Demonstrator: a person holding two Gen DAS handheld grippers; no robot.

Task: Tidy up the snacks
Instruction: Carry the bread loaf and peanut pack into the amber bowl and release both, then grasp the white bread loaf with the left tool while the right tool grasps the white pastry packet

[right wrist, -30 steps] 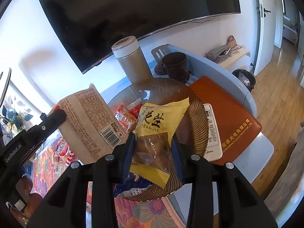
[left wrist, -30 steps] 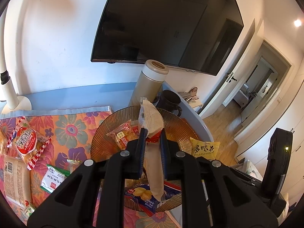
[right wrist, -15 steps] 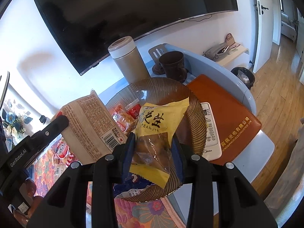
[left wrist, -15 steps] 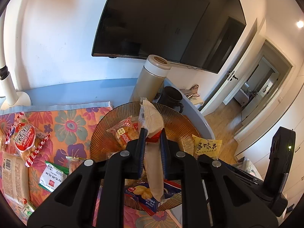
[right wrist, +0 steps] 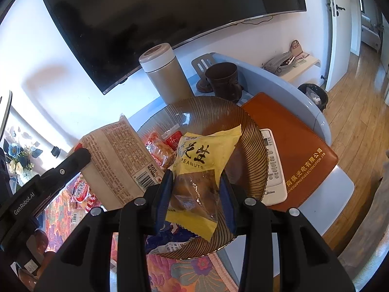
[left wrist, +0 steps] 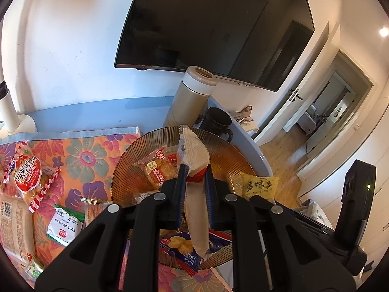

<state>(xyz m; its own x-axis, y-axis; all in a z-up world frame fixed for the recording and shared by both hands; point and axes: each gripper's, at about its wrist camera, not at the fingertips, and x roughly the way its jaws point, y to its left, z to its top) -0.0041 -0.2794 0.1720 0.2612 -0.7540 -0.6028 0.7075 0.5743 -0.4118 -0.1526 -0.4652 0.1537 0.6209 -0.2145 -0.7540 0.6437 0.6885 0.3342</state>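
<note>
Beige snack pack (left wrist: 194, 160) is clamped edge-on between the left claw (left wrist: 194, 177) fingers, upright, hanging over the ribbed amber glass plate (left wrist: 126, 168); from the right wrist view its printed back w/ barcode shows at left (right wrist: 119, 160). Yellow peanut pack (right wrist: 201, 170) is pinched in the right claw (right wrist: 197, 182), fingers closed on its clear lower half, also above the plate (right wrist: 255, 146). In the plate: small orange-red pastry pack (left wrist: 155, 170) toward the rear-left, blue chip bag (left wrist: 180, 243) at the near rim. Both claws sit side by side over the plate; right claw's yellow pack is visible from the left view (left wrist: 259, 185). On the floral cloth (left wrist: 82, 160) left of the plate: red-white snack bag (left wrist: 26, 175), green-white sachet (left wrist: 64, 226). Behind plate: beige thermos (left wrist: 189, 99), dark mug (left wrist: 218, 121). Right of plate on the blue surface (right wrist: 323, 206): white remote (right wrist: 273, 168) lying on an orange leather pad (right wrist: 296, 146). TV (left wrist: 214, 24) on wall.
</note>
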